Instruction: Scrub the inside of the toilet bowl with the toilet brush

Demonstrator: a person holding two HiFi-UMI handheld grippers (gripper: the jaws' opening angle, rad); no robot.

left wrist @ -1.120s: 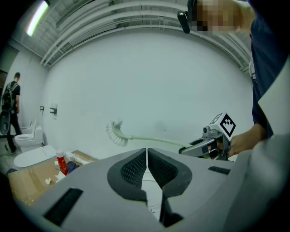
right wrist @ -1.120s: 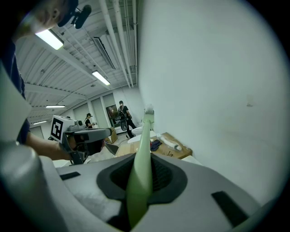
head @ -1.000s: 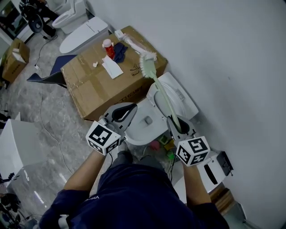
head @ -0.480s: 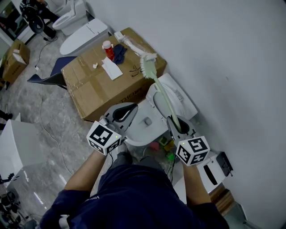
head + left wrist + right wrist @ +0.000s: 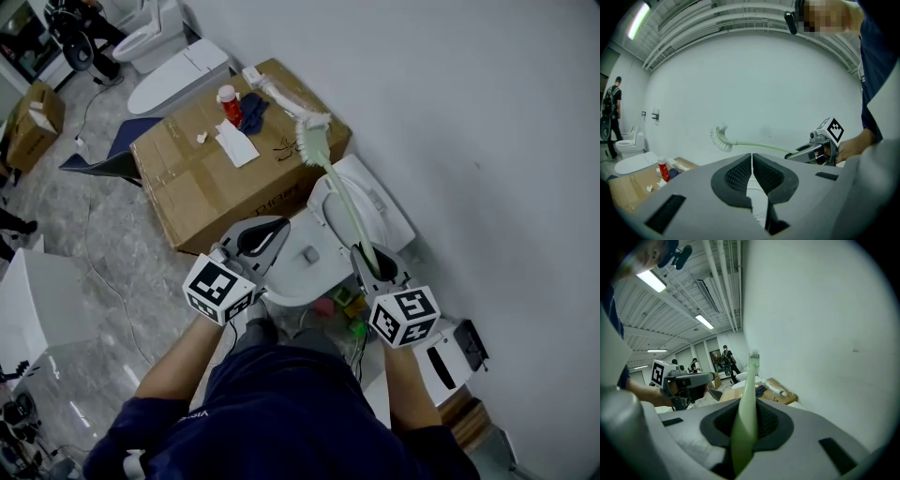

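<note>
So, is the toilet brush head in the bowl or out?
Out. The right gripper holds the toilet brush by its handle, bristle head raised in the air, clear of the toilet bowl.

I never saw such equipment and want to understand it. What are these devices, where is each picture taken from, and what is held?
No robot: a person holds a two-jaw gripper in each hand; the marker cubes are part of them. The head view looks down from the person's head; the other two cameras ride on the grippers. The left gripper is shut and empty. The right gripper clamps a green toilet brush, bristles raised. Below stands an open white toilet; a red bottle lies on the cardboard box.
</note>
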